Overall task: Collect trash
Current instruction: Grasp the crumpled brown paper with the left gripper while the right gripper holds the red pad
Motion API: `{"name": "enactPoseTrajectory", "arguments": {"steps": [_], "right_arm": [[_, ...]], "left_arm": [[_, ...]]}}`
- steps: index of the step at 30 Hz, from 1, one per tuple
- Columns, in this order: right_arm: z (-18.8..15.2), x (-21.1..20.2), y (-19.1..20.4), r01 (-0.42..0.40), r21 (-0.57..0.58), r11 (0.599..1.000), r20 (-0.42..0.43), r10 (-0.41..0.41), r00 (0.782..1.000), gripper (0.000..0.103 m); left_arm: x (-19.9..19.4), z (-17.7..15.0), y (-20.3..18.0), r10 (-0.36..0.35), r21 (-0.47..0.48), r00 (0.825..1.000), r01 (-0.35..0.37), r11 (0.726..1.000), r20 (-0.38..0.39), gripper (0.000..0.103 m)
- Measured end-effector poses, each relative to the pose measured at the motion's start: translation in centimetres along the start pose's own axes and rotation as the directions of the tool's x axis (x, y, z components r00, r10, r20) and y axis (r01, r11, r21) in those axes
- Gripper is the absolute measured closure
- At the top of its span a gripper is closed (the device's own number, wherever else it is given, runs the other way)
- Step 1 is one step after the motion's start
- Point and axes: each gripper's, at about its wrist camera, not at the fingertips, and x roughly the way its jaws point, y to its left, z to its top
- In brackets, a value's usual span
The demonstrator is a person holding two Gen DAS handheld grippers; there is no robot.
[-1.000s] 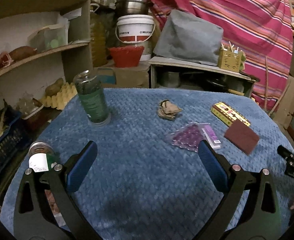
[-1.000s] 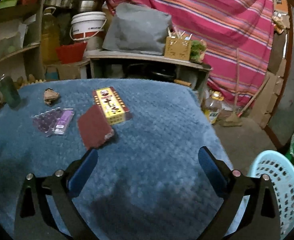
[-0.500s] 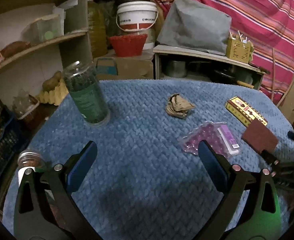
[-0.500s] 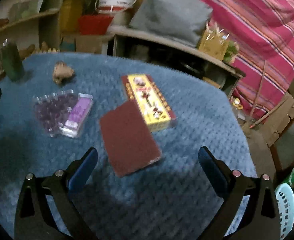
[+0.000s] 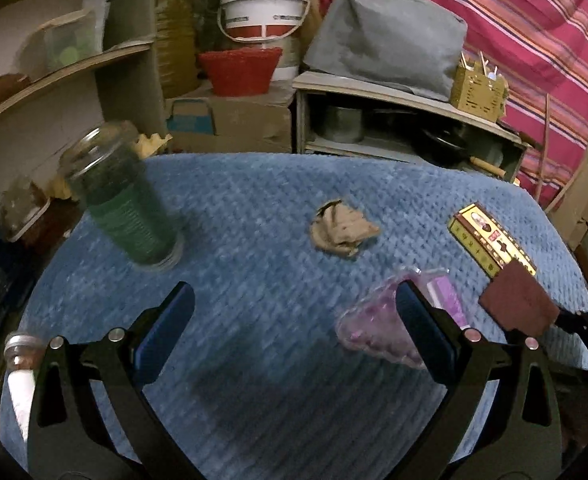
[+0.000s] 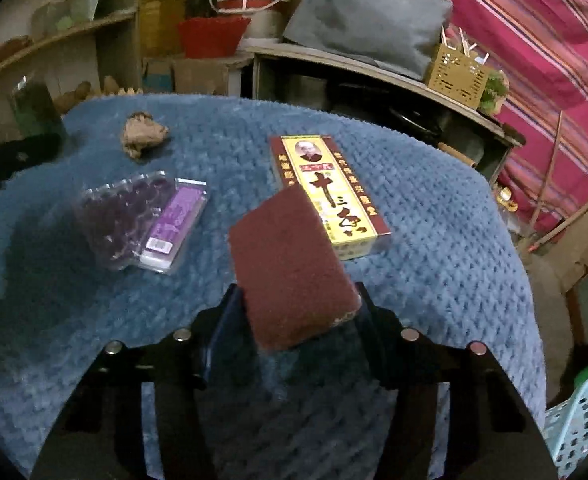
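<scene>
Right wrist view: right hand-held gripper (image 6: 294, 320) clamps the sponge (image 6: 290, 264).
Tip: hold firm toward the basket (image 6: 577, 420) (low right).
Left hand-held gripper (image 5: 294, 332): wide, empty.

Crumpled paper (image 5: 343, 229) behind plastic tray (image 5: 377, 330)

My right gripper (image 6: 295, 316) clamps maroon scouring pad (image 6: 290, 264), lifted over blue blanket (image 6: 433, 216). Yellow box (image 6: 329, 188) just behind; purple blister pack (image 6: 142, 220) left.
</scene>
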Motion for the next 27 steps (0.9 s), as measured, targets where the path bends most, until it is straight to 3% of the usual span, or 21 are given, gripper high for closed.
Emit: {"name": "enactPoseTrajectory", "arguments": {"steps": [6,12,16,18,22,27], "right_arm": [[-0.5,-2.0,-3.1,-0.021,0.092,0.996,0.04,0.017,0.999,0.048],[-0.7,-2.1,-6.7,-0.005,0.19,0.982,0.055,-0.005,0.998,0.048],[-0.9,-2.1,-7.2,-0.008,0.196,0.981,0.067,-0.006,0.998,0.048],[-1.2,-2.0,-7.2,-0.009,0.192,0.981,0.064,-0.003,0.998,0.048],[-1.7,-2.8,-7.5,-0.017,0.207,0.978,0.083,0.0,0.997,0.048],[-2.3,-4.7,-8.0,0.0,0.212,0.977,0.104,-0.023,0.994,0.048]], "left_arm": [[3.6,2.2,-1.8,-0.001,0.039,1.0,0.002,0.999,-0.022,0.008],[7.9,3.5,-3.0,-0.021,0.074,0.995,0.028,0.997,-0.097,0.023],[9.8,3.6,-3.2,-0.058,0.083,0.989,0.07,0.994,-0.138,0.046],[10.3,3.5,-3.2,-0.055,0.078,0.987,0.067,0.995,-0.151,0.05],[8.9,3.5,-2.9,-0.057,0.067,0.989,0.066,0.996,-0.135,0.054],[2.0,3.4,-3.2,-0.043,0.095,0.999,0.044,0.995,-0.009,0.054]]}}
